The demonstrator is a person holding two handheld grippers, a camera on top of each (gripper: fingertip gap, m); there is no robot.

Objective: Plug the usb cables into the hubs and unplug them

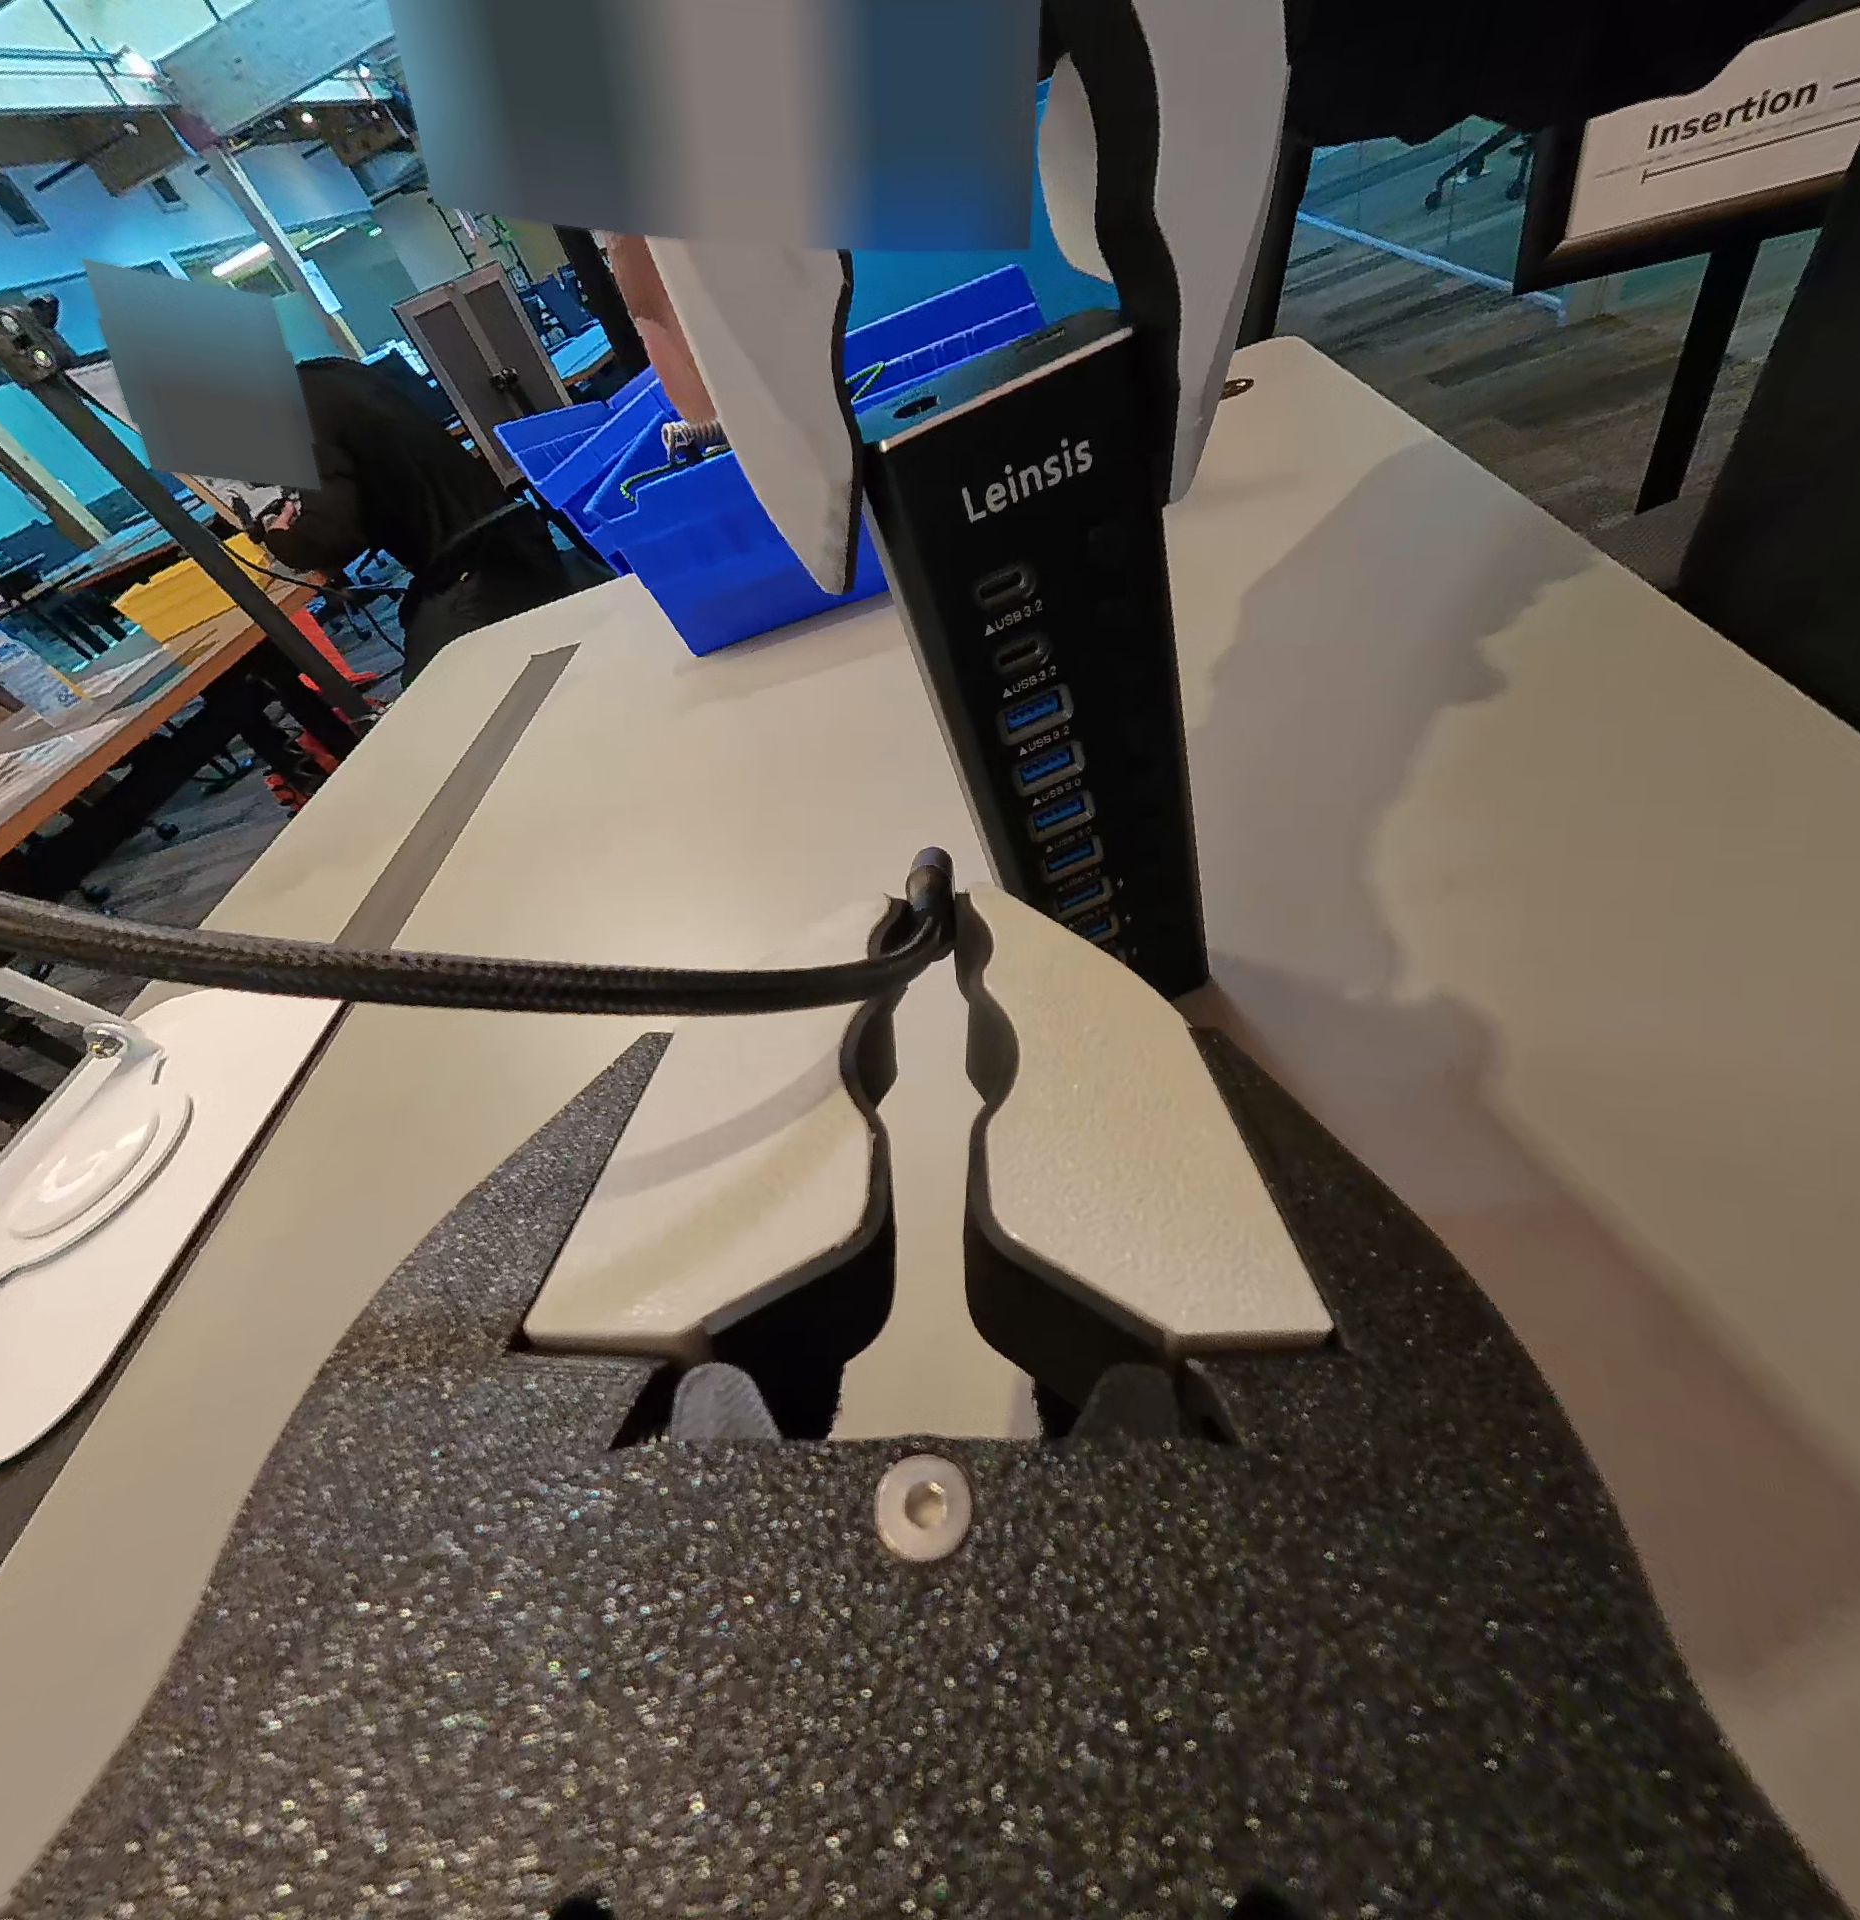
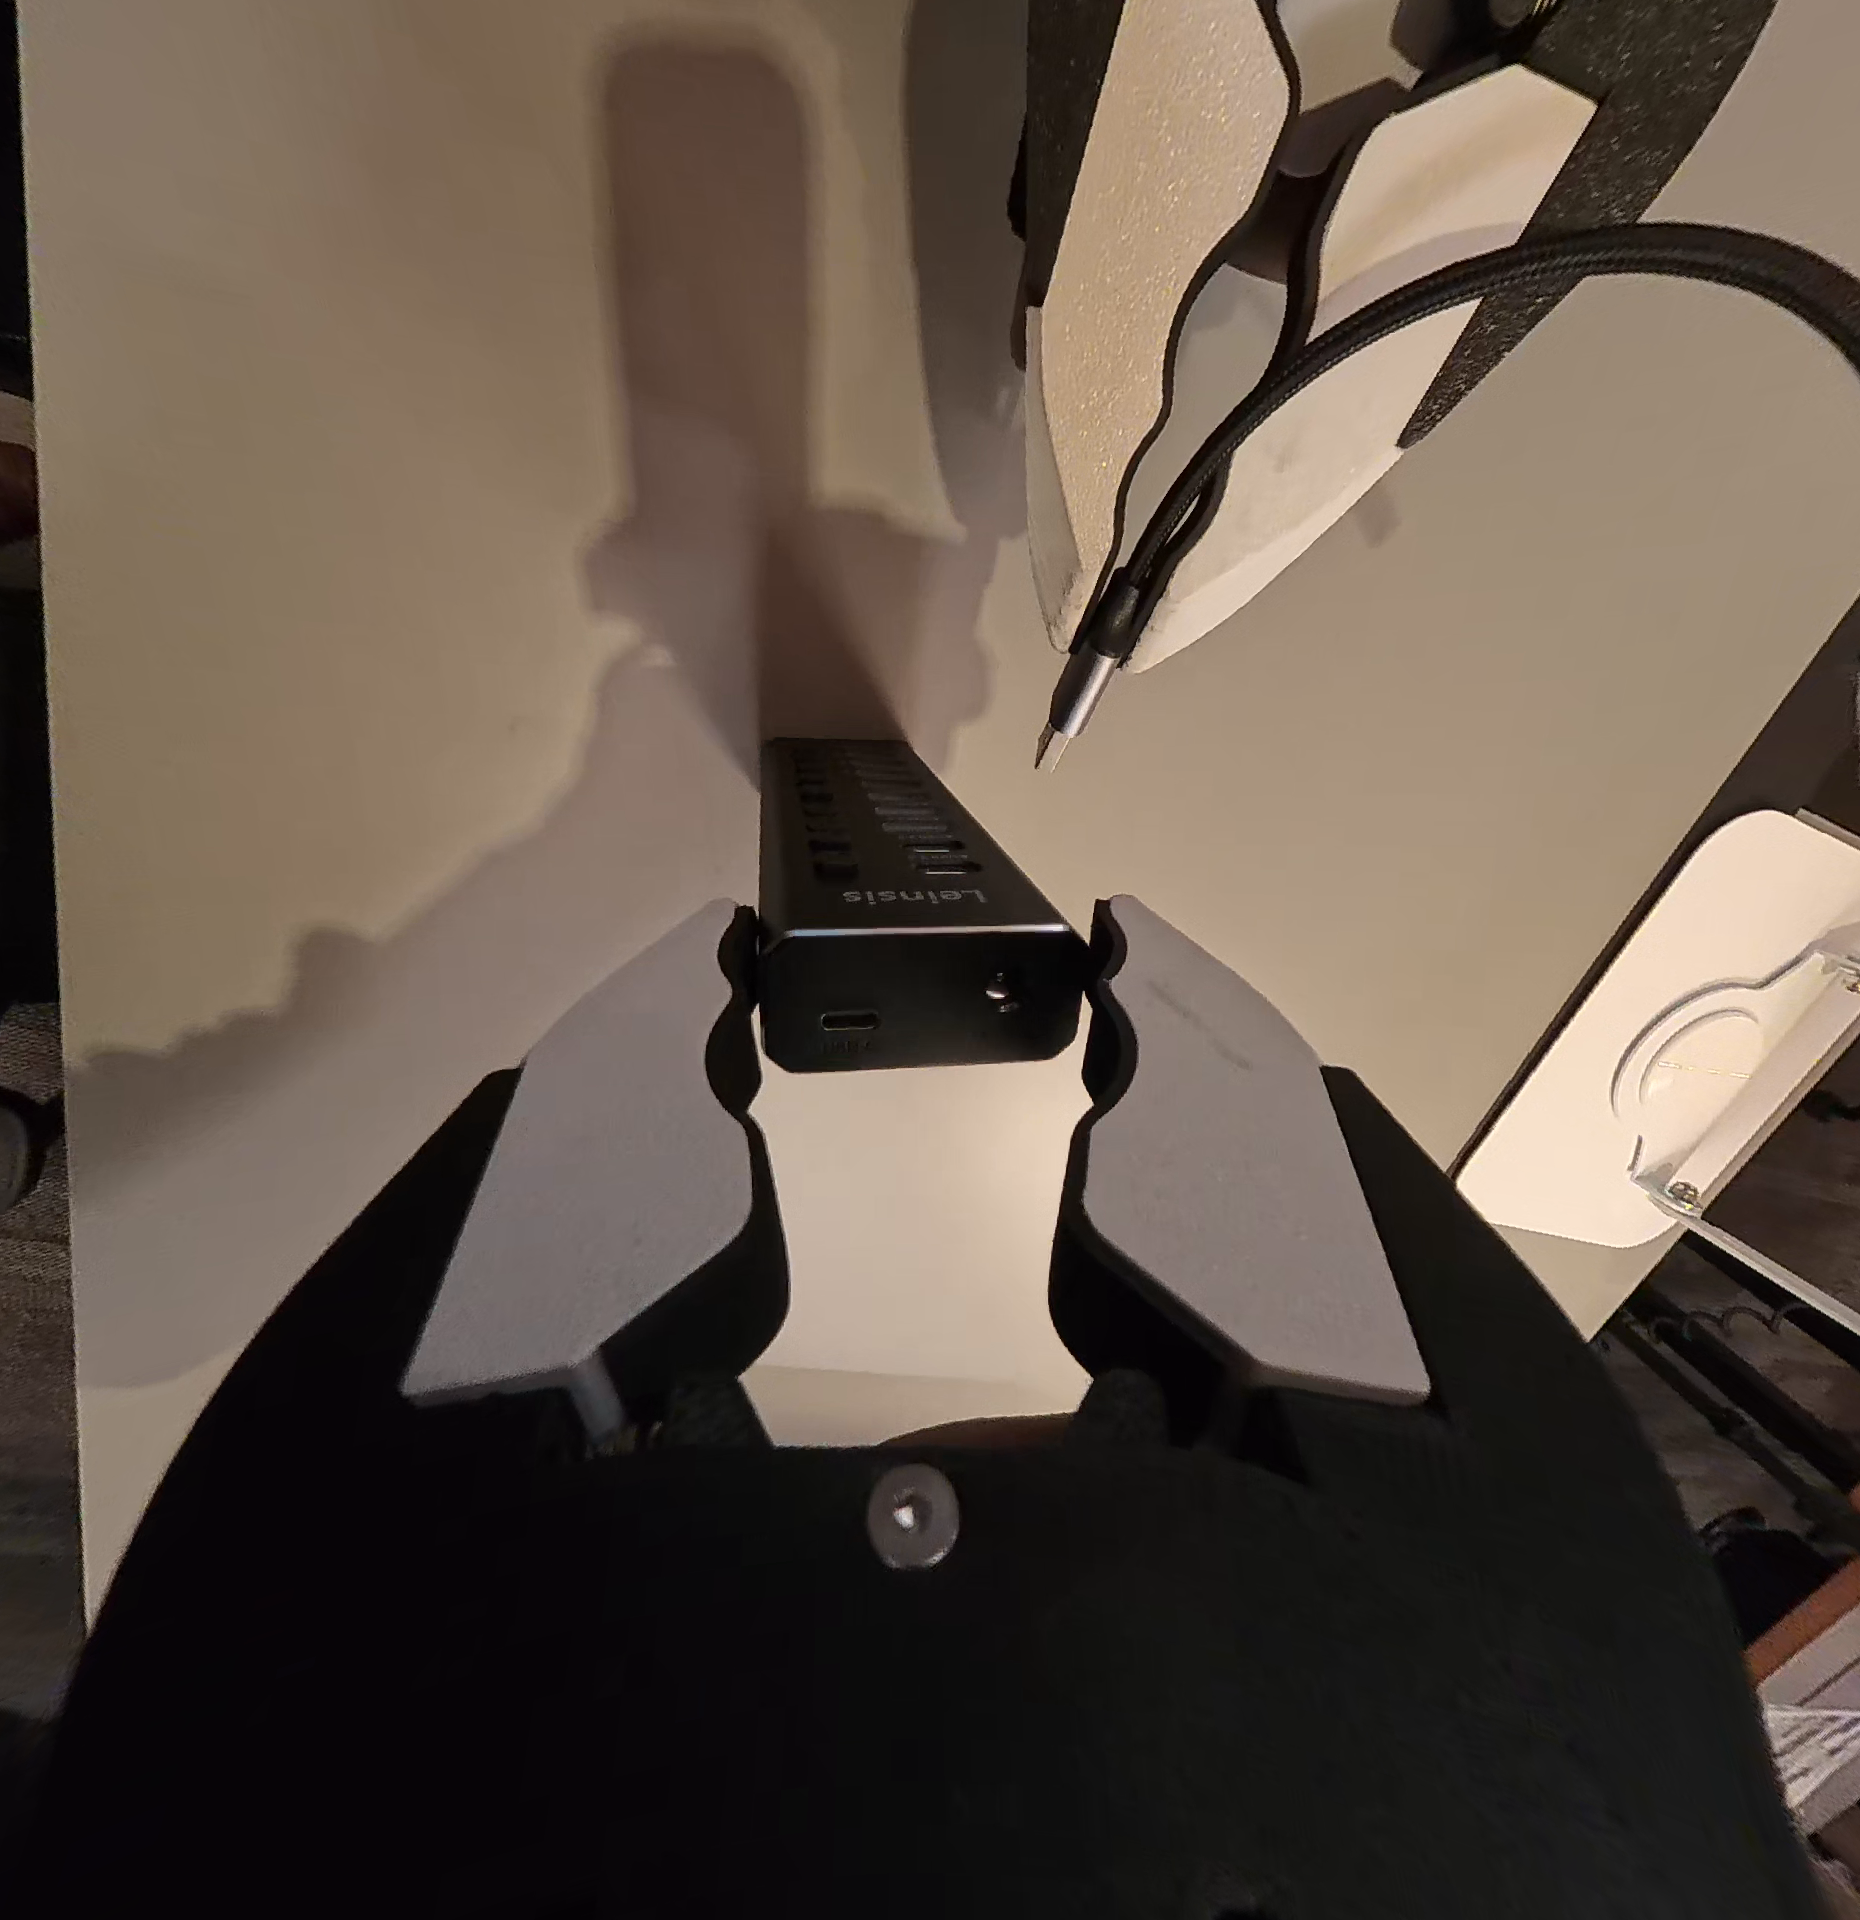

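A black USB hub point(image 1: 1061, 665) stands upright on the white table point(image 1: 1477, 883), its column of ports facing my left gripper. My right gripper point(image 2: 921, 925) is shut on the hub's top end point(image 2: 921, 997) from above; its white fingers point(image 1: 791, 436) show at the top of the left wrist view. My left gripper point(image 1: 952, 904) is shut on a black braided USB cable point(image 1: 490, 971), close to the hub's lower ports. The cable's metal plug point(image 2: 1071, 707) sticks out past the fingertips and hangs in the air beside the hub, not in any port.
Blue plastic bins point(image 1: 697, 540) stand at the table's far edge behind the hub. A white plate with a metal bracket point(image 1: 74, 1195) lies off the table's left side, also in the right wrist view point(image 2: 1684, 1039). A sign stand point(image 1: 1715, 145) and a person point(image 1: 406, 488) are beyond the table. Across from one pair of fingers to the other is roughly 7 cm.
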